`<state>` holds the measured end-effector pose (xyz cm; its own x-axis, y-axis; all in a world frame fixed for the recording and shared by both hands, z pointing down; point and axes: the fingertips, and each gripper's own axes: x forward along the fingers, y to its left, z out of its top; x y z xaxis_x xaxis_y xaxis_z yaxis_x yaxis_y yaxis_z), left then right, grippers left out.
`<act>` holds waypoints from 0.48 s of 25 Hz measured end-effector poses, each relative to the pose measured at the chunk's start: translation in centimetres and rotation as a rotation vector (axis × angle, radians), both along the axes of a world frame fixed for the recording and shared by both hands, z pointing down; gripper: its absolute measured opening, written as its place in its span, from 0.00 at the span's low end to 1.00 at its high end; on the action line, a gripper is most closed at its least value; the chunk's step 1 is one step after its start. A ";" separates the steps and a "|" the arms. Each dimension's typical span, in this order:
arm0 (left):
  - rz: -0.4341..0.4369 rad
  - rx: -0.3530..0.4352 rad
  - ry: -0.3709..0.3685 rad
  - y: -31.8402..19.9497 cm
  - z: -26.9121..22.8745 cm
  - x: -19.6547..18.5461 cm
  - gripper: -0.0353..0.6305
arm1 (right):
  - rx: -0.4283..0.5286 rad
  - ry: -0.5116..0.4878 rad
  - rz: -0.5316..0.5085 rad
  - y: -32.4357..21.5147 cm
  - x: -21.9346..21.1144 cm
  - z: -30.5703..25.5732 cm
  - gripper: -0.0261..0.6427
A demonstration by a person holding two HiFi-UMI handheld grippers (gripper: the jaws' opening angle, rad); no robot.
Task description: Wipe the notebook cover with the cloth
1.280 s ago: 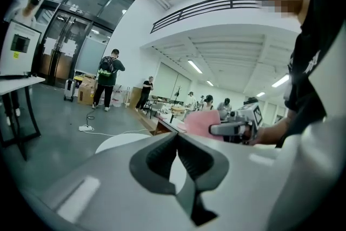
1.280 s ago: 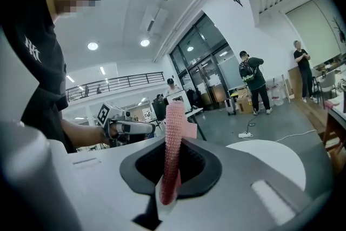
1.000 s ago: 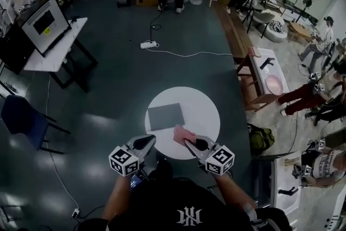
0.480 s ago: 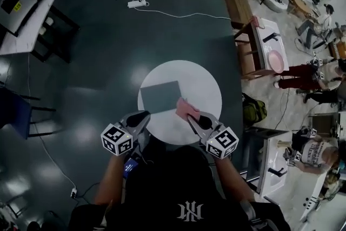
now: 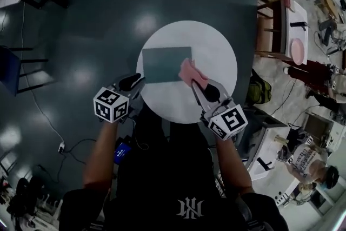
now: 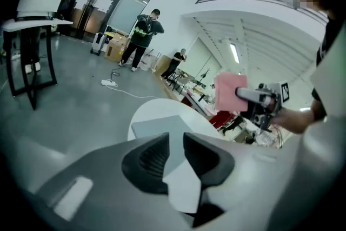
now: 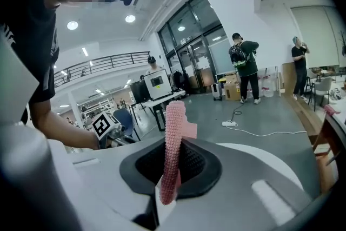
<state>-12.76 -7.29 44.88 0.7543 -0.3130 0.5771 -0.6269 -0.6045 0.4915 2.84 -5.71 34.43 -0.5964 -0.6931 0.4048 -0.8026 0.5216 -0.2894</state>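
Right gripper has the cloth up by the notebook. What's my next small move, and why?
Probably lower the right gripper until the pink cloth lies on the grey notebook. The cloth is pinched in its jaws at the cover's right edge, and the left gripper view shows it hanging well above the white table, so no wiping contact seems made yet.

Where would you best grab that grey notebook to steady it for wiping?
Probably its left edge, coming from the left: the notebook lies flat on the table, so only an edge can be pinched, and the cloth in the right hand-held gripper is at its right end.
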 end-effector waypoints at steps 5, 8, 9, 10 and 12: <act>-0.040 -0.077 -0.050 -0.4 5.6 -0.9 0.20 | -0.017 0.000 -0.017 -2.2 -1.3 5.9 0.06; -0.046 -0.122 -0.073 0.2 8.8 -1.2 0.21 | -0.045 0.001 -0.029 -3.3 -2.5 9.6 0.06; -0.045 -0.139 -0.083 0.3 9.9 -1.2 0.22 | -0.049 0.002 -0.035 -3.8 -2.8 10.6 0.06; -0.043 -0.154 -0.091 0.3 10.9 -1.3 0.22 | -0.048 0.004 -0.040 -4.2 -3.0 11.4 0.06; -0.042 -0.174 -0.099 0.3 12.2 -1.3 0.23 | -0.037 0.008 -0.050 -5.2 -3.5 12.7 0.06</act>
<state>-14.11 -7.02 57.10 0.6795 -0.2325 0.6958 -0.7004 -0.4879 0.5210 -0.69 -10.88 47.10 -0.6267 -0.6470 0.4344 -0.7781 0.5504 -0.3027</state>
